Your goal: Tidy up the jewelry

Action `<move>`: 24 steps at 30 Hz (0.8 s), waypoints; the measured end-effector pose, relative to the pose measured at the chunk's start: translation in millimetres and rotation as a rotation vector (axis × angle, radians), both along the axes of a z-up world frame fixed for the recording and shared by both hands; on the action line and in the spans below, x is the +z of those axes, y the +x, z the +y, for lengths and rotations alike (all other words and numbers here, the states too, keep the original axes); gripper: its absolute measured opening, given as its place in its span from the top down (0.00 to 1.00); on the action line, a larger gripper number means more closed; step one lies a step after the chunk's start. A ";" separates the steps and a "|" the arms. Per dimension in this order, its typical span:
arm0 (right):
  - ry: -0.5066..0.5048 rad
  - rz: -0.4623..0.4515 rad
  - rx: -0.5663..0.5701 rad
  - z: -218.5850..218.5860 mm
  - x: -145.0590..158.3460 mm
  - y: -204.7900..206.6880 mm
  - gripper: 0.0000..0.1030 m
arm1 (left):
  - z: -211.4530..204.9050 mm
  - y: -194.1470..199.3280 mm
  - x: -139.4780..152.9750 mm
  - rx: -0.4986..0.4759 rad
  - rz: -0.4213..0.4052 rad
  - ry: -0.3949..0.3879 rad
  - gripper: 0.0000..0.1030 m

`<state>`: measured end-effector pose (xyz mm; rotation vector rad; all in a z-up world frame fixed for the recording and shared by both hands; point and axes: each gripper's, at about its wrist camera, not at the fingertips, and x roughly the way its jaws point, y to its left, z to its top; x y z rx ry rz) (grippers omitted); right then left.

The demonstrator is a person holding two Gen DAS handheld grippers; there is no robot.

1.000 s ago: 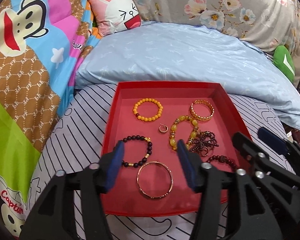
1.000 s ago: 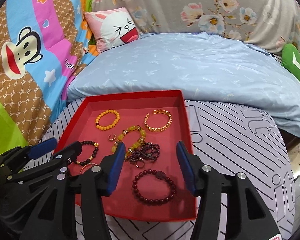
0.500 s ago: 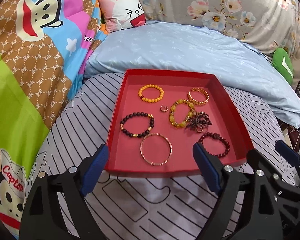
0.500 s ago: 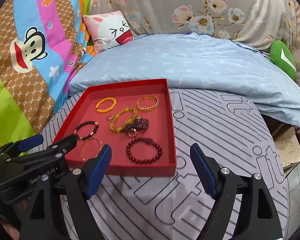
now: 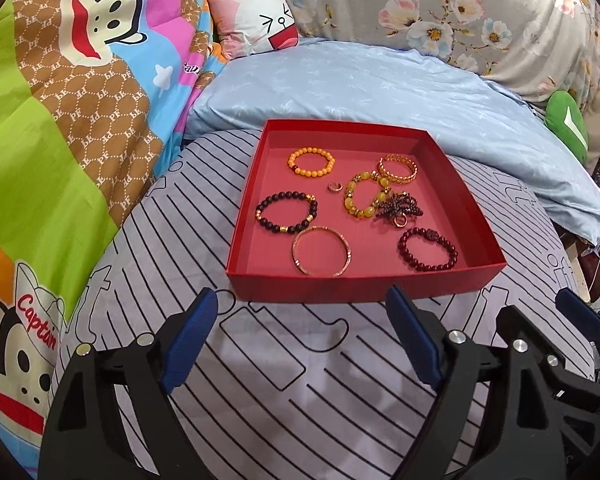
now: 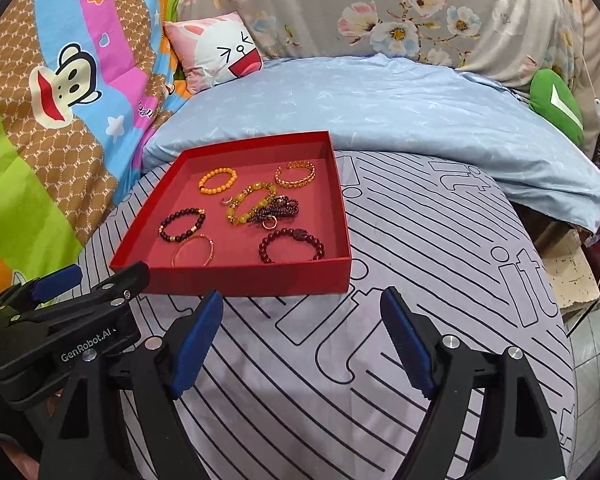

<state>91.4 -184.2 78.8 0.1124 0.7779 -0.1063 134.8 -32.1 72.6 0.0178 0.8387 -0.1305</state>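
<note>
A red tray sits on the striped bed cover. In it lie an orange bead bracelet, a gold chain bracelet, a yellow bead bracelet, a small ring, a dark tangled bead string, a black bead bracelet, a thin rose-gold bangle and a dark red bead bracelet. My left gripper and right gripper are open, empty, and held back short of the tray's near wall.
The bed carries a grey striped cover, a light blue quilt behind the tray, a pink cartoon pillow, a cartoon monkey blanket on the left and a green cushion at right. The bed edge and floor lie right.
Both grippers have pulled back from over the tray toward me and opened wider. The jewelry in the tray has not moved.
</note>
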 end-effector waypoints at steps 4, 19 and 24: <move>-0.032 -0.003 0.007 4.1 0.1 -6.3 0.24 | 2.9 -6.5 -2.3 0.012 0.000 0.005 0.21; -0.053 -0.016 0.010 9.6 1.2 -15.1 0.21 | 5.3 -16.1 -2.8 0.041 0.000 0.010 0.21; -0.044 -0.037 0.025 10.2 1.5 -18.3 0.19 | 7.2 -18.7 -3.5 0.045 -0.003 0.014 0.20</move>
